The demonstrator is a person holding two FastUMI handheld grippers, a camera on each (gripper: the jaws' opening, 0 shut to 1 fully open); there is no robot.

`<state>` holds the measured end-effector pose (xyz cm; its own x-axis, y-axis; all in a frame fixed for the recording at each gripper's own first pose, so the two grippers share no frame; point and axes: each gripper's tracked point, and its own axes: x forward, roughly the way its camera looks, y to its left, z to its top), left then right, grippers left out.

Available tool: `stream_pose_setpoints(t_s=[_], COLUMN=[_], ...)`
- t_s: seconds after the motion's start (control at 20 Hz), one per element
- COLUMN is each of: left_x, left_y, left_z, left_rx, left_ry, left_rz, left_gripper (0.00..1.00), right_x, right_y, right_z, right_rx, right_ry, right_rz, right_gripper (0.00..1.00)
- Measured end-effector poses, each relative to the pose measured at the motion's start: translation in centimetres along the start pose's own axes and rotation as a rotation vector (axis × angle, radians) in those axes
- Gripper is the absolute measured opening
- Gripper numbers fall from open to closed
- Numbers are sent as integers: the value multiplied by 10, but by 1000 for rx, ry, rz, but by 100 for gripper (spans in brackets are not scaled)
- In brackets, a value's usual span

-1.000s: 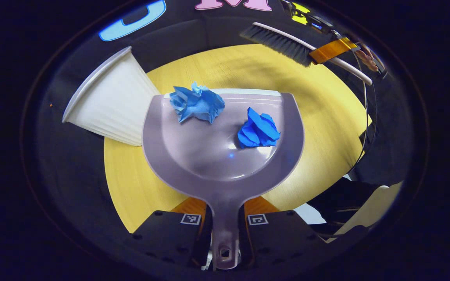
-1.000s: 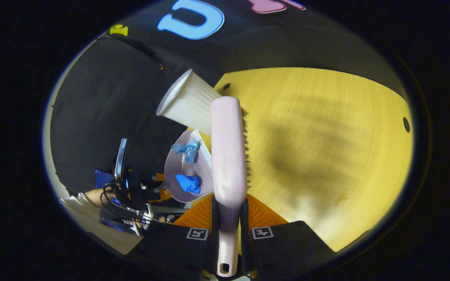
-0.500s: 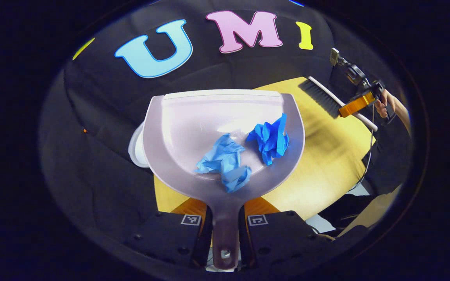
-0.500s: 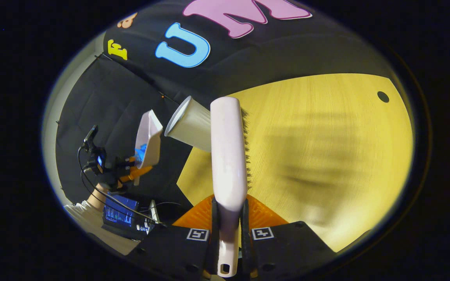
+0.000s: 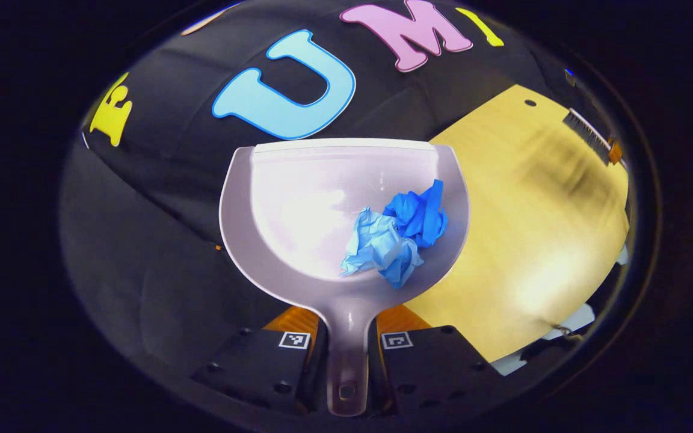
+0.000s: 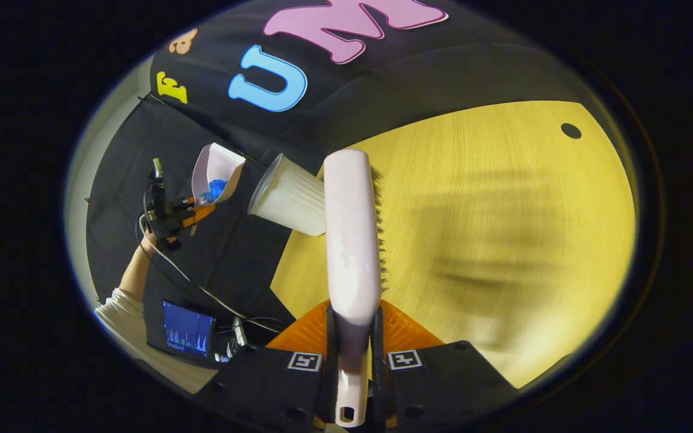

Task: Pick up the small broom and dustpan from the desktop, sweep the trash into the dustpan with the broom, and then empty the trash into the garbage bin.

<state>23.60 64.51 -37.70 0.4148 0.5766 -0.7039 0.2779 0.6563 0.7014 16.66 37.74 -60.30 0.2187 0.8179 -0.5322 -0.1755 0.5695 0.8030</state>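
Observation:
In the left gripper view my left gripper [image 5: 346,337] is shut on the handle of a pale translucent dustpan [image 5: 298,204]. Two crumpled blue paper balls [image 5: 403,234] lie together at its rear right. In the right gripper view my right gripper [image 6: 352,337] is shut on the handle of the small white broom [image 6: 351,234], bristles facing right over the yellow desktop [image 6: 503,240]. Farther off in that view, the dustpan [image 6: 217,171] is held up in the air beside the rim of the white ribbed garbage bin [image 6: 289,198], with the left gripper [image 6: 181,210] below it.
The bin stands off the desk's left edge. A small screen [image 6: 187,331] and cables sit low at the left by a white sleeve [image 6: 115,307]. The desktop has a round hole [image 6: 570,130] at the far right. In the left gripper view the broom's bristles [image 5: 587,129] show far right.
The dustpan has risen and swung left, off the desk and up beside the bin. The two paper balls slid back toward the handle and now touch. The broom has hardly moved.

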Motion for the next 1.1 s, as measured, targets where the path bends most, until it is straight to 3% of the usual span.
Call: stream_pose_setpoints(t_s=[0.15,0.4,0.65,0.75,1.1], left_x=[21,20,20,23,2], left_y=[26,45,65,71,43], left_z=[-7,-9,-13,-15,-22], left_rx=[121,428,660,669,449], left_ry=[86,195,211,197,96], left_rz=[82,212,342,366,320], left_gripper=[27,27,28,27,27], right_x=[-1,-3,3,6,14], right_y=[-6,-17,-24,-26,-12], right_z=[-1,-2,-8,-12,-10], right_rx=[2,10,-8,-15,-29], right_ry=[10,22,49,64,72], right_rz=[-15,-26,-44,-52,-47], right_gripper=[25,25,25,25,25])
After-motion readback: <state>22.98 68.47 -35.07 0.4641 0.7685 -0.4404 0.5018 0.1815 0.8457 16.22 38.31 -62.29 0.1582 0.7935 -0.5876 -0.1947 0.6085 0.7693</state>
